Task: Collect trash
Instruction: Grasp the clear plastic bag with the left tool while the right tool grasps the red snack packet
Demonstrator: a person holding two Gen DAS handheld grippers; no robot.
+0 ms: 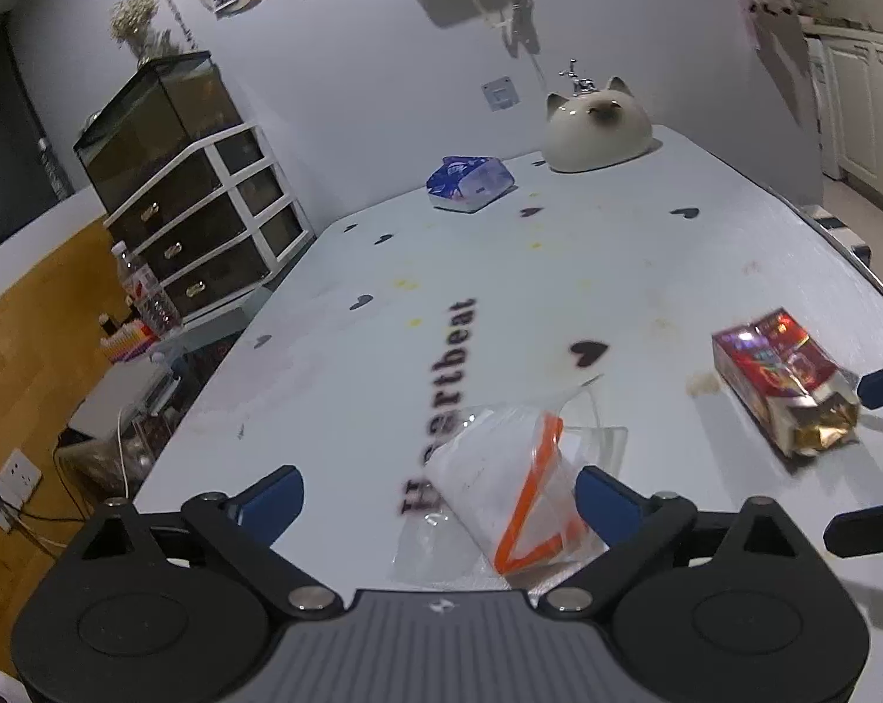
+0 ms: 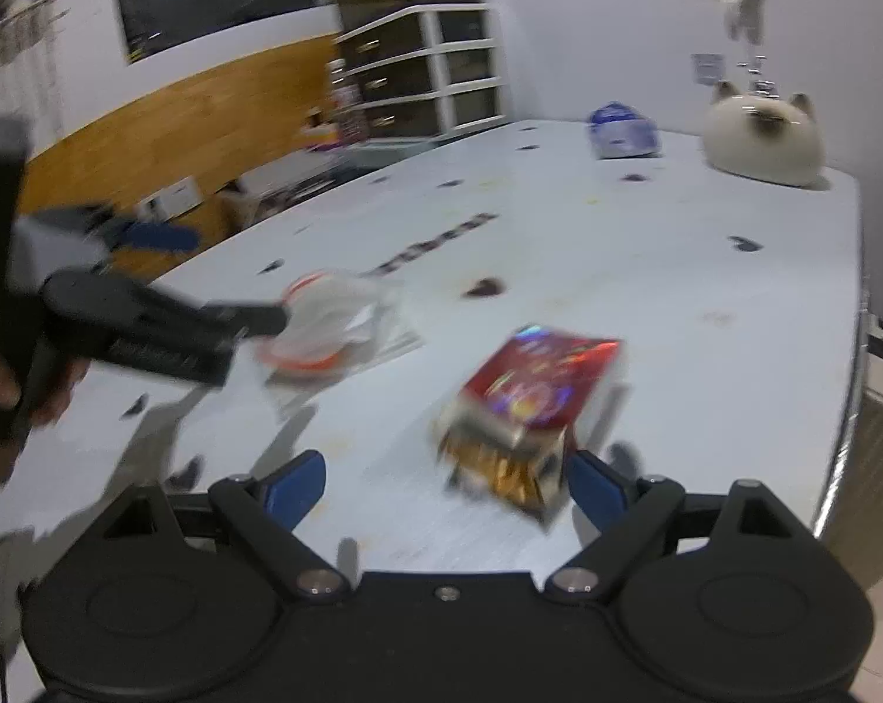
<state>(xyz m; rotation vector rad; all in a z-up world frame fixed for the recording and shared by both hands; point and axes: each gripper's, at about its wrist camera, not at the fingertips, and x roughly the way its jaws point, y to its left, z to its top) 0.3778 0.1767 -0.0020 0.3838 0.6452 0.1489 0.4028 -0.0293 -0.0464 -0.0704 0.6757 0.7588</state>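
A clear plastic zip bag with an orange strip (image 1: 520,492) lies crumpled on the pale table (image 1: 558,269). My left gripper (image 1: 435,498) is open, with the bag between its blue fingers, nearer the right one. A torn red snack packet with a gold foil end (image 1: 784,378) lies to the right. In the right wrist view the packet (image 2: 529,404) is blurred and sits just ahead of my open right gripper (image 2: 447,483), close to its right finger. The left gripper (image 2: 148,328) and the bag (image 2: 330,322) show there too.
A blue tissue pack (image 1: 469,183) and a white cat-shaped ceramic (image 1: 596,132) stand at the table's far end. A drawer unit with a glass tank (image 1: 189,199) stands left of the table. The table's right edge (image 2: 854,316) is close to the packet.
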